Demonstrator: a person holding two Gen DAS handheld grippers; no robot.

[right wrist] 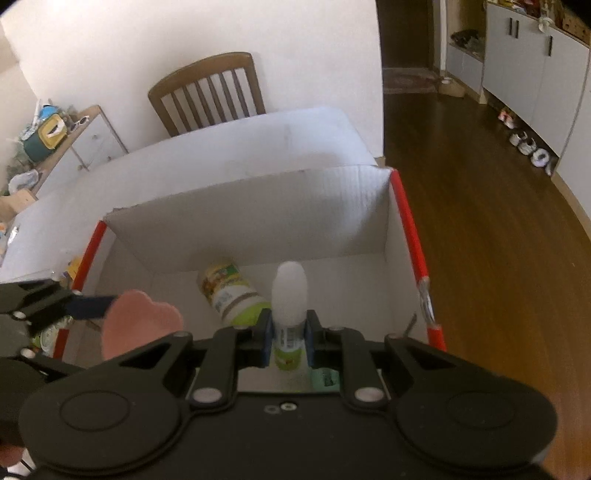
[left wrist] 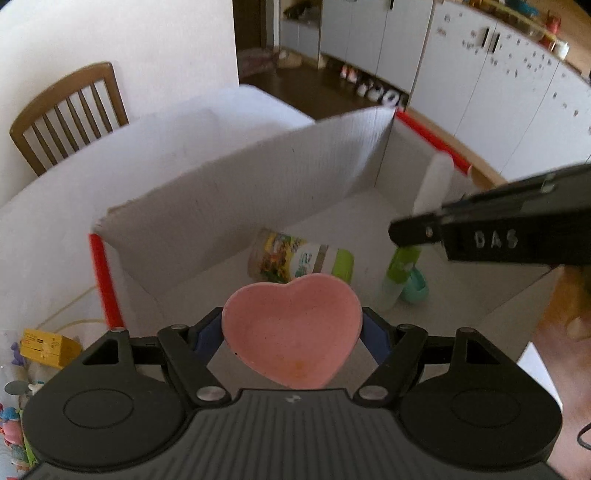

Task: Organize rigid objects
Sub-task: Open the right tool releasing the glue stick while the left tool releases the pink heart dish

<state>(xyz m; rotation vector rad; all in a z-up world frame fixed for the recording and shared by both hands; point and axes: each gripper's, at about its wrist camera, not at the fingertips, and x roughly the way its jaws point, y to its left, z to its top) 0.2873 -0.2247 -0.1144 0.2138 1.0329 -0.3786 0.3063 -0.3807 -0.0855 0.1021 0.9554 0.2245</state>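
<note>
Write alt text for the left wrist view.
The left tool grips a pink heart-shaped dish above an open white box. Inside lie a jar and a teal cup, while the right tool holds a green-and-white bottle.

Ahead of me a plain white wall (right wrist: 184, 37) rises behind a wooden chair (right wrist: 210, 92) with a slatted back, pushed up to the white table (right wrist: 240, 136) I work at. To my right the dark wood floor (right wrist: 480, 221) runs toward a dim doorway (right wrist: 406, 33). Pale grey cupboards (left wrist: 480, 74) line the far side, with a row of shoes (right wrist: 528, 147) at their foot. To my left stands a low white drawer unit (right wrist: 96, 136), its top cluttered. Soft daylight fills the room.
</note>
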